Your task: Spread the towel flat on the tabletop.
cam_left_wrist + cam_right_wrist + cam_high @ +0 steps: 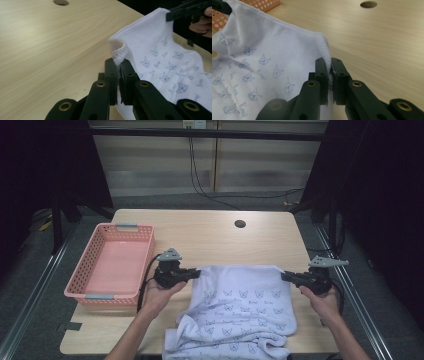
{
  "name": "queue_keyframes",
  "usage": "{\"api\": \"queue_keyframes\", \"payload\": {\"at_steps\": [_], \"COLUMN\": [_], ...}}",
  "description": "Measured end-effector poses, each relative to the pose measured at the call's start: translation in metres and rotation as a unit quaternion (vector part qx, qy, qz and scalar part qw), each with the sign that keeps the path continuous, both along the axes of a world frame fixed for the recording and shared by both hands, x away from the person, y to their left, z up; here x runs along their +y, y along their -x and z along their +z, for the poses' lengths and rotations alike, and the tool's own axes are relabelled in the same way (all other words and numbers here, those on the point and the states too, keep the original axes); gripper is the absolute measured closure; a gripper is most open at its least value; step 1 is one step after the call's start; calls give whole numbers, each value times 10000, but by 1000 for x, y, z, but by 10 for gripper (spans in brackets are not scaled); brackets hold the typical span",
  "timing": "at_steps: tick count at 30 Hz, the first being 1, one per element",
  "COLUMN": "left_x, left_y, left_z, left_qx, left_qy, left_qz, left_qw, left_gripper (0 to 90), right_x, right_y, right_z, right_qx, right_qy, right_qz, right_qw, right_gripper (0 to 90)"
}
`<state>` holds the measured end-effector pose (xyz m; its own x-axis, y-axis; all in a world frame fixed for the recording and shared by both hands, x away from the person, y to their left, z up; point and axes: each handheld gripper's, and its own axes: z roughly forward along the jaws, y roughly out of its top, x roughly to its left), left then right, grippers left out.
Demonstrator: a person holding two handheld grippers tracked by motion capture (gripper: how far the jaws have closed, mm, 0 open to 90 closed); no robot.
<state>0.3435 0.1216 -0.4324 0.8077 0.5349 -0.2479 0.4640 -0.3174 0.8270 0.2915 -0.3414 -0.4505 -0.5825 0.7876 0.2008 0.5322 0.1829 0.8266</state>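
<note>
Both grippers, left (196, 273) and right (285, 276), pinch the white cat-print cotton cloth (240, 310); lift its 2 corners evenly, keeping the edge taut.

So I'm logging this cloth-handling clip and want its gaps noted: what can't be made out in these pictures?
- The white printed cloth: its near end is cut off by the bottom edge of the high view, so its full shape stays unknown.
- Cloth corners: hidden between the shut jaws of the left hand-held gripper and the right hand-held gripper.
- Print on the cloth: too small in the high view to read.
- The pink basket: its near wall hides part of its floor.
</note>
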Motion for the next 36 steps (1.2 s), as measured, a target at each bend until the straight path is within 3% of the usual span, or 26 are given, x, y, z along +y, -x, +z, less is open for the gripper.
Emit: {"api": "queue_keyframes", "payload": {"at_steps": [7,9,12,16,25,29,34,36], "left_x": [37,41,45,53,62,58,49,44], "left_y": [-7,-9,-15,-33,-72,-91,-116,-125], "left_z": [29,35,46,59,69,71,70,65], "left_qx": [-293,-329,-462,-541,-531,-495,-488,-422], "left_qy": [183,270,217,266,149,159,164,50], "left_qz": [376,401,495,735,1040,1183,1191,1258], "left_qw": [9987,9983,9975,9955,9930,9916,9915,9911], "left_gripper": [865,865,865,865,864,864,860,824], "right_x": [-2,-3,1,11,26,29,27,26], "right_y": [-9,-13,-20,-36,-80,-103,-127,-135], "right_z": [40,50,63,80,92,95,99,97], "right_qx": [-405,-495,-659,-812,-823,-848,-815,-794], "right_qy": [-142,-188,-204,-249,-207,-203,-58,29], "right_qz": [-56,-89,-69,-32,-78,-219,-530,-707], "right_qw": [9991,9986,9976,9964,9964,9959,9952,9943], "right_gripper": [849,849,849,849,848,848,847,821]}}
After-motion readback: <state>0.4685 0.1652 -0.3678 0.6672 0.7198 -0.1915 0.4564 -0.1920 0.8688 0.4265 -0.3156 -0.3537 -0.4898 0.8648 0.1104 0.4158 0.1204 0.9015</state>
